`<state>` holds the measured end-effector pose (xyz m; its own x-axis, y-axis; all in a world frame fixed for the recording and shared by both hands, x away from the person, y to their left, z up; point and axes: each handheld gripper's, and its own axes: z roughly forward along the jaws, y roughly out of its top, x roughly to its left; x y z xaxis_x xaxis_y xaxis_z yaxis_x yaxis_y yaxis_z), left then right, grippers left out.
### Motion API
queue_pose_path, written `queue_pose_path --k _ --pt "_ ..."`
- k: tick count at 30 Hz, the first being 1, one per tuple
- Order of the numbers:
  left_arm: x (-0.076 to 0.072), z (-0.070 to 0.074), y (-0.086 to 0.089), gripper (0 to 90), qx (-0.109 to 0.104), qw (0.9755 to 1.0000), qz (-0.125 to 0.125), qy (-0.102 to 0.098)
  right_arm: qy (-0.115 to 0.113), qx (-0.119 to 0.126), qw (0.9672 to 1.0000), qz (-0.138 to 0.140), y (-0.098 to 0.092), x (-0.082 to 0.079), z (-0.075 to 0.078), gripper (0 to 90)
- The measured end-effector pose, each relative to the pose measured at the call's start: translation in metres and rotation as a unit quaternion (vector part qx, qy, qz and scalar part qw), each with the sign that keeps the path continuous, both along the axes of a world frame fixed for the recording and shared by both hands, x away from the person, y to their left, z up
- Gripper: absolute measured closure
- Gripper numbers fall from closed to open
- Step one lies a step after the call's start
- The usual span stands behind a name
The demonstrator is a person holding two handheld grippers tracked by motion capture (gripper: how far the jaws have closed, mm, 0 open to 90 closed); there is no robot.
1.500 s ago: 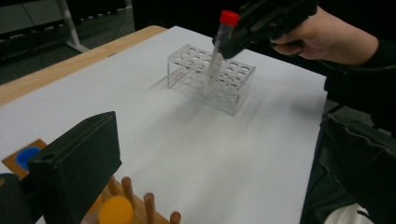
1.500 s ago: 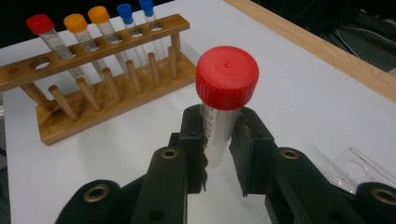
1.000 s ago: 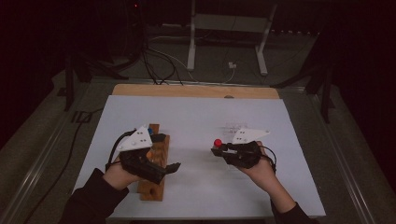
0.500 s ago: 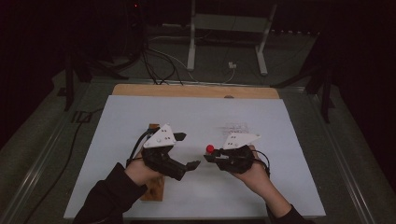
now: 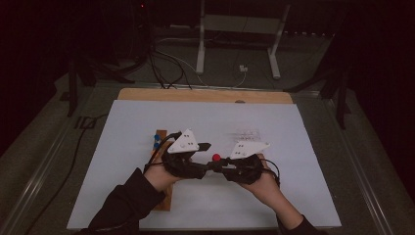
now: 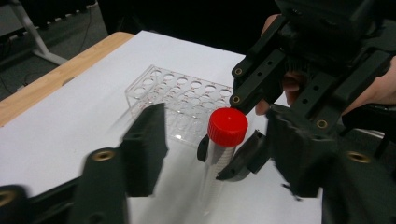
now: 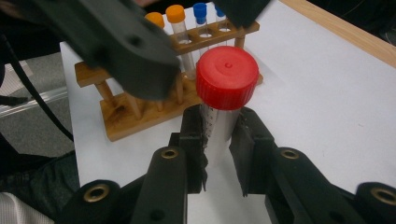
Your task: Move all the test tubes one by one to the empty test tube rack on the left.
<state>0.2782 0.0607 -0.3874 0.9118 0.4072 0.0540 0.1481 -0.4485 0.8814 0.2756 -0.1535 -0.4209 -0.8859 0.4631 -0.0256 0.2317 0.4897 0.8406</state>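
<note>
A clear tube with a red cap stands upright above the white sheet. My right gripper is shut on its body just under the cap. My left gripper faces it from the left. Its jaws have just been closing, one on each side of the red cap, and a gap still shows on both sides, so they are open. One left fingertip is blurred.
A wooden rack with orange- and blue-capped tubes lies under my left forearm. A clear plastic rack with empty holes sits behind the grippers. The white sheet ends at a wooden strip at the back.
My left gripper has moved right, from the wooden rack to the red-capped tube, and its jaws have narrowed around the cap. The right gripper has stayed put with the tube.
</note>
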Motion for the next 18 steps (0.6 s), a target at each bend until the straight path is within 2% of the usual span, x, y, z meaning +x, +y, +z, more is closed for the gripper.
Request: queue_pose_path --k 9,15,18 --pt "0.003 -0.004 -0.011 70.0 0.011 0.9998 -0.017 0.005 -0.002 0.002 1.0 -0.005 -0.001 0.0 0.0 75.3" --pt "0.004 -0.001 -0.012 71.6 0.023 0.9995 -0.02 -0.003 -0.002 0.004 1.0 -0.008 -0.002 0.001 -0.001 75.1" --pt "0.005 0.001 -0.011 71.8 0.016 0.9997 -0.019 -0.002 -0.004 0.009 0.9999 -0.008 -0.003 0.001 0.001 73.3"
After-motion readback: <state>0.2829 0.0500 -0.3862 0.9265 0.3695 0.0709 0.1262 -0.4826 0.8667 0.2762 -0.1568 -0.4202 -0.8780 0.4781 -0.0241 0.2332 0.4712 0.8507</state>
